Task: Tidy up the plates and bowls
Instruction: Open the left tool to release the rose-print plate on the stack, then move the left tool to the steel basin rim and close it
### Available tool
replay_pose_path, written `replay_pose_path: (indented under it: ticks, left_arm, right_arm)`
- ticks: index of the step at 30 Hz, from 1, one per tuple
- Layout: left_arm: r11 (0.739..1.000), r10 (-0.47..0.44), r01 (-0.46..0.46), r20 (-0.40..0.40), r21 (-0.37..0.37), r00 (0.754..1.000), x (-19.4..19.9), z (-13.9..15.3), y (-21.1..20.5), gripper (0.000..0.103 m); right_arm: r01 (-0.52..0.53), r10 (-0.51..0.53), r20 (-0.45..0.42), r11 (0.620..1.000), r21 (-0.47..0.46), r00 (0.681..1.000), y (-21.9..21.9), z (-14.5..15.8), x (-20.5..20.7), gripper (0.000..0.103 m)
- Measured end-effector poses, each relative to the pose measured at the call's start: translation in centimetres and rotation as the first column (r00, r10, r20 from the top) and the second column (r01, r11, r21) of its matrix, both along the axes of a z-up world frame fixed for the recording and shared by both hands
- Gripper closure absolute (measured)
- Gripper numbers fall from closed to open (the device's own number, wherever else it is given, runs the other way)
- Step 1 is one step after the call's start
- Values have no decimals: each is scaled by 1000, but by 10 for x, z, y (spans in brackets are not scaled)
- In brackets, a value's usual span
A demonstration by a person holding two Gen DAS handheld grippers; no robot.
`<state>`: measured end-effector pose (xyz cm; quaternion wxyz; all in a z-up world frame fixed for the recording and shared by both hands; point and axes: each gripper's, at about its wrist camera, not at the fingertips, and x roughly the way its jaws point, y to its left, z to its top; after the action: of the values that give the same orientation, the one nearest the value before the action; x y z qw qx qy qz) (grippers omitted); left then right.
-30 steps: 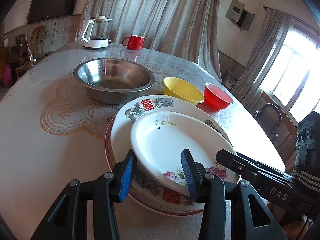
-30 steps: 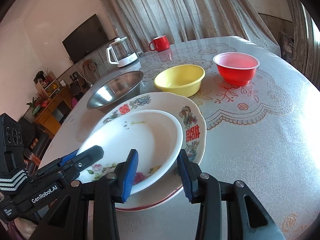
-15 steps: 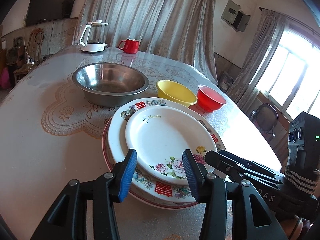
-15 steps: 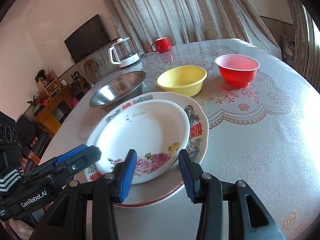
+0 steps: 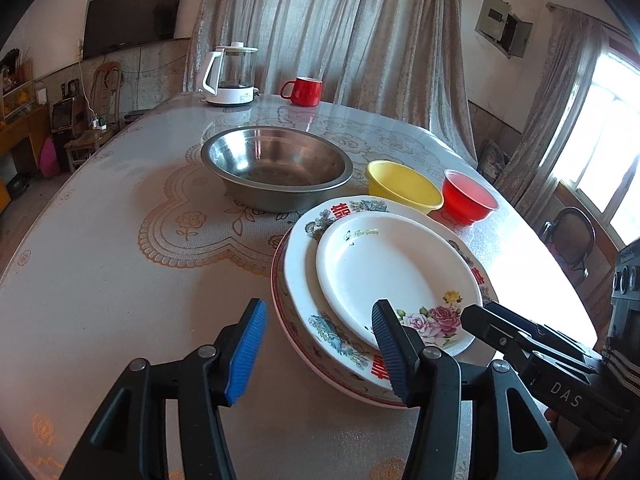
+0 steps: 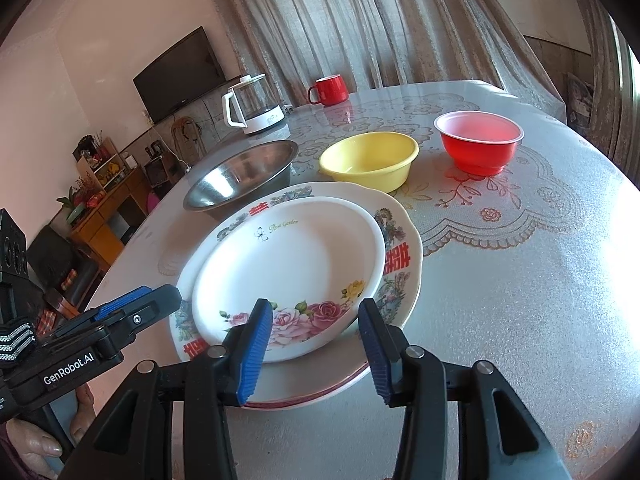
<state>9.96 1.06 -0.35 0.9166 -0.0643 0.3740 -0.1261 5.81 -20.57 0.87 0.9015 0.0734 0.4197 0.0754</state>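
- Left gripper (image 5: 318, 346) and right gripper (image 6: 314, 344): jaws wide, holding nothing, at the near edge of the plate stack (image 6: 404, 276).
- Risk: small rose plate (image 6: 288, 276) sits off-centre; a nudge could slide it.
- Plates: three stacked, I think.
- Bowls: three, apart: steel bowl (image 5: 276, 166), yellow bowl (image 6: 370, 158), red bowl (image 6: 478, 144).

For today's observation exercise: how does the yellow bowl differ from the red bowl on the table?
The yellow bowl is wider and shallower; the red bowl is narrower and deeper. The yellow bowl looks opaque, while the red bowl looks translucent with a pale rim. The yellow bowl sits beside the steel basin; the red bowl sits farther from it. Both stand upright, empty and unstacked.
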Motion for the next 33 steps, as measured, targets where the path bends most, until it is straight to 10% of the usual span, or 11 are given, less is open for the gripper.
replay_pose_path:
  ticks: [33]
  left_arm:
    - [973, 173, -175, 23, 153, 985, 9, -5, 37, 42]
  right_arm:
    - [-35, 36, -21, 998, 59, 999, 3, 6, 20, 45]
